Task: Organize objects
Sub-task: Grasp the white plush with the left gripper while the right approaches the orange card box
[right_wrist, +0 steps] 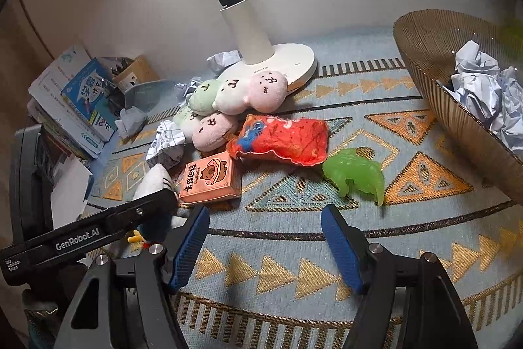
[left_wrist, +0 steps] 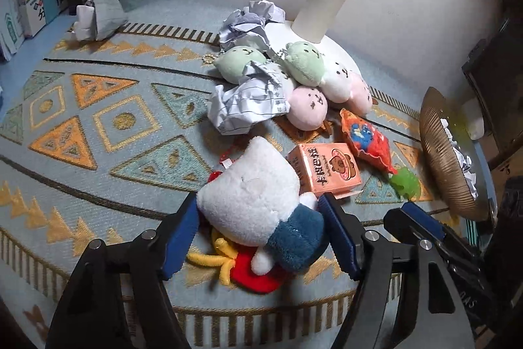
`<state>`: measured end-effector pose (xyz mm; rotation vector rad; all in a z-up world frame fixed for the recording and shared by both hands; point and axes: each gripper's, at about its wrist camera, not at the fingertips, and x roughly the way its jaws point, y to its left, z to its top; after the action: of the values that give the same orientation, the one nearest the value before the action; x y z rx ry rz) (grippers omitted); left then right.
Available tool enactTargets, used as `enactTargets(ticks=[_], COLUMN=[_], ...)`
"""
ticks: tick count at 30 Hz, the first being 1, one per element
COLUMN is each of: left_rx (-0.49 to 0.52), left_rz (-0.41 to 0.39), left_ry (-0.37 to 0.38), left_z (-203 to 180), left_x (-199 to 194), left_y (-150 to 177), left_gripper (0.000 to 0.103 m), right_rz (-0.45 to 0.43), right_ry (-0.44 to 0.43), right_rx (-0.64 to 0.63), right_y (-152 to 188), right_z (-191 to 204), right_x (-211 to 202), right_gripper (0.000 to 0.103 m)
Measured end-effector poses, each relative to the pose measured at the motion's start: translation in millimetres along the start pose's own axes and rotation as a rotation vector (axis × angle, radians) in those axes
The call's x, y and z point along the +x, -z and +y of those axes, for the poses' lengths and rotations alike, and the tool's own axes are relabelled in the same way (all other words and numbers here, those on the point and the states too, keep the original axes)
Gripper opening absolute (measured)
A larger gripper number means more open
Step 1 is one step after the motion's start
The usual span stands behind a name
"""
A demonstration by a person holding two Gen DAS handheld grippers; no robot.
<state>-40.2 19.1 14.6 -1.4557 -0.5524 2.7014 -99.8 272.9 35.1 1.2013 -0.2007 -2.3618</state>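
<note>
L gripper (left_wrist: 260, 234) fingers spread, straddling white plush toy (left_wrist: 251, 192) just beside orange box (left_wrist: 327, 169), not squeezing yet. R gripper (right_wrist: 264, 247) fingers spread wide, empty, near green toy (right_wrist: 354, 174).

bare cloth (right_wrist: 268, 254) ahead; green toy (right_wrist: 354, 174) and basket (right_wrist: 457, 116) beyond.

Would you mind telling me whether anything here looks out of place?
Yes: crumpled paper balls lie loose among the plush toys by the lamp base, while other crumpled paper already sits in the basket.
</note>
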Motion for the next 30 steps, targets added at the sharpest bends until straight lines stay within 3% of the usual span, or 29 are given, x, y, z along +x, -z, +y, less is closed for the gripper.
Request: enactTargets(ticks=[7,17,24,27,30], left_rx=[0.036,0.038,0.025,0.012,0.005], left_rz=[-0.021,-0.025,-0.026,-0.031,-0.042], left_ry=[-0.052,-0.013,0.01,0.016,0.011], left_z=[43,61,67,69,71], left_x=[-31,-35,-39,-42,-46], left_y=[4,5,11,11,13], left_gripper=[0.071,0.075,0.077,0.077,0.077], right_rz=[0.115,0.115,0.13,0.098,0.084], right_ry=[-0.04,-0.033,-0.176,-0.132,-0.081], right_rx=[-0.044,-0.087,-0.214,-0.242,-0.176], right_y=[-16,-25,-3,5,-3], right_z=[21,37,72,76,54], right_x=[30,50,34,21,21], right_gripper=[0.069,0.069,0.069,0.069,0.069])
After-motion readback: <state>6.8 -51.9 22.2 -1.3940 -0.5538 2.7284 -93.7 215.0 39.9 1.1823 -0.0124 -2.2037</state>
